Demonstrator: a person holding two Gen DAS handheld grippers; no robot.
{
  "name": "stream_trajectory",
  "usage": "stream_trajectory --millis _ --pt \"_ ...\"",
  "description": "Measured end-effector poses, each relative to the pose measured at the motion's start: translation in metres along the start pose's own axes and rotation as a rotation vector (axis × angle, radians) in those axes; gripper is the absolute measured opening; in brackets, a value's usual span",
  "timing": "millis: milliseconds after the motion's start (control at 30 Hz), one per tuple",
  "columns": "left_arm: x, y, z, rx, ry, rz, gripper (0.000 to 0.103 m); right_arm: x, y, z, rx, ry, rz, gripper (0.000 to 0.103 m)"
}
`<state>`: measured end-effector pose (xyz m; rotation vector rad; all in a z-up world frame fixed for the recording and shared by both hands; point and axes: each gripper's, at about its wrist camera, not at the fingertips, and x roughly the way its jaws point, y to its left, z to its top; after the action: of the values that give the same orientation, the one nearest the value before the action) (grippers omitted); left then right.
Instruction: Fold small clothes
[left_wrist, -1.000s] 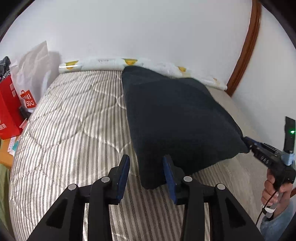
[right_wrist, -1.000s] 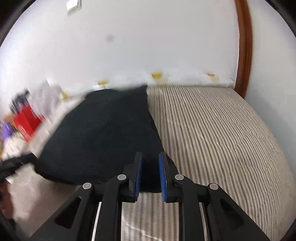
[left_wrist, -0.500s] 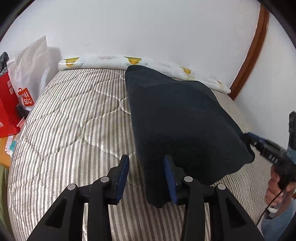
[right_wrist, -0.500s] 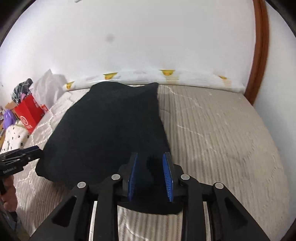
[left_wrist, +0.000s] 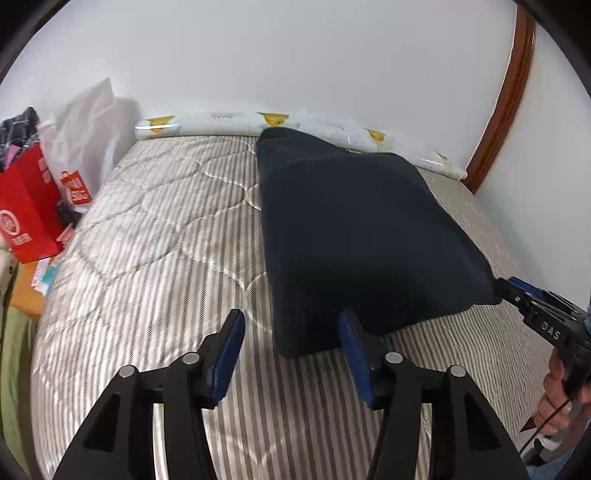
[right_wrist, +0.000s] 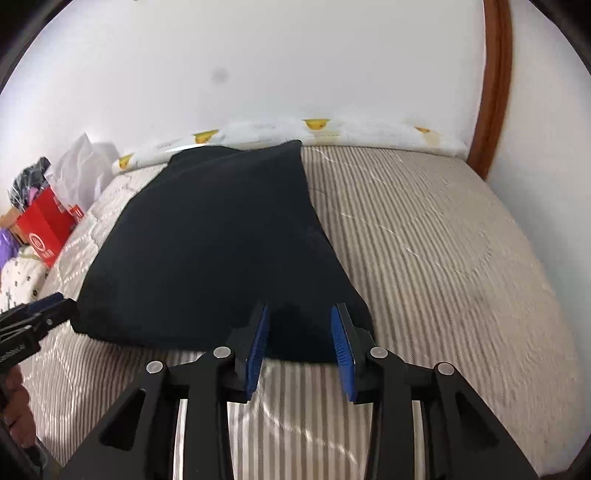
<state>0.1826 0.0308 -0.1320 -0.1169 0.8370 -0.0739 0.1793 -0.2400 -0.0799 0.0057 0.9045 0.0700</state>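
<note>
The left gripper (left_wrist: 291, 347) has its jaws spread wide with nothing pinched: the near left corner of the dark garment (left_wrist: 354, 229) lies between the blue pads, close against the right-hand one, though contact cannot be confirmed. The right gripper (right_wrist: 301, 339) is parted more narrowly and straddles the garment's near right corner, its pads on either side of the cloth without squeezing it. The garment itself lies spread on the striped mattress (left_wrist: 155, 236), reaching from both grippers back to the duck-print roll (left_wrist: 221, 122) at the wall. It looks soft, limp and light, with a matte, slightly fuzzy face that should give the pads good friction. Being floppy, it will likely sag and drag unless both near corners are taken close to the hem and lifted together. A red bag (left_wrist: 26, 218) stands off the bed's left side.
</note>
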Motion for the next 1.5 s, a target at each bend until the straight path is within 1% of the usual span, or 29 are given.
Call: stream_trajectory --millis 33,67,100,133,267,333,367,400,433,467,533,567,600,667,800,1033,1133,1233,1367,1500 --pt "-0.01 -0.001 -0.002 -0.005 -0.018 0.015 0.058 -0.007 0.0 -0.002 0.007 -0.007 0.0 0.041" --pt "-0.017 -0.003 -0.004 -0.006 -0.031 0.024 0.063 -0.017 0.0 -0.004 0.016 -0.022 0.009 0.05" --pt "-0.024 -0.003 -0.005 -0.005 -0.036 0.032 0.065 -0.025 0.001 -0.006 0.019 -0.035 0.02 0.054" --pt "-0.029 -0.004 -0.006 -0.006 -0.038 0.038 0.065 -0.035 0.002 -0.008 0.019 -0.049 0.028 0.06" --pt "-0.062 -0.008 -0.014 -0.014 -0.085 0.057 0.07 -0.066 0.008 -0.017 0.014 -0.073 0.014 0.067" --pt "-0.078 -0.013 -0.019 -0.003 -0.106 0.063 0.077 -0.081 0.013 -0.022 0.001 -0.076 -0.004 0.067" --pt "-0.083 -0.015 -0.022 0.005 -0.112 0.063 0.082 -0.087 0.014 -0.024 -0.001 -0.077 -0.012 0.067" --pt "-0.092 -0.019 -0.025 0.02 -0.122 0.062 0.083 -0.095 0.015 -0.026 -0.001 -0.085 -0.021 0.068" --pt "-0.1 -0.022 -0.028 0.033 -0.132 0.067 0.083 -0.107 0.017 -0.03 -0.002 -0.104 -0.034 0.072" --pt "-0.107 -0.025 -0.031 0.043 -0.142 0.075 0.083 -0.115 0.017 -0.033 -0.001 -0.118 -0.041 0.083" --pt "-0.122 -0.029 -0.039 0.066 -0.167 0.091 0.087 -0.138 0.02 -0.042 -0.01 -0.166 -0.046 0.095" --pt "-0.13 -0.031 -0.044 0.074 -0.179 0.097 0.088 -0.147 0.021 -0.046 -0.017 -0.184 -0.05 0.098" --pt "-0.139 -0.032 -0.049 0.074 -0.191 0.097 0.088 -0.156 0.022 -0.05 -0.024 -0.195 -0.054 0.099" --pt "-0.155 -0.031 -0.057 0.069 -0.211 0.085 0.089 -0.173 0.022 -0.059 -0.032 -0.207 -0.046 0.103" --pt "-0.173 -0.033 -0.064 0.066 -0.23 0.089 0.09 -0.193 0.016 -0.069 -0.011 -0.214 -0.079 0.103" --pt "-0.183 -0.042 -0.073 0.077 -0.241 0.085 0.091 -0.214 0.004 -0.079 0.007 -0.234 -0.063 0.103" --pt "-0.186 -0.045 -0.073 0.078 -0.244 0.09 0.091 -0.217 0.002 -0.081 0.014 -0.239 -0.069 0.103" --pt "-0.187 -0.044 -0.072 0.065 -0.249 0.082 0.091 -0.217 -0.001 -0.083 0.023 -0.23 -0.051 0.103" --pt "-0.189 -0.044 -0.074 0.064 -0.251 0.087 0.091 -0.217 -0.002 -0.084 0.016 -0.226 -0.067 0.103" --pt "-0.19 -0.044 -0.077 0.064 -0.253 0.088 0.092 -0.215 -0.003 -0.085 0.011 -0.226 -0.041 0.103"
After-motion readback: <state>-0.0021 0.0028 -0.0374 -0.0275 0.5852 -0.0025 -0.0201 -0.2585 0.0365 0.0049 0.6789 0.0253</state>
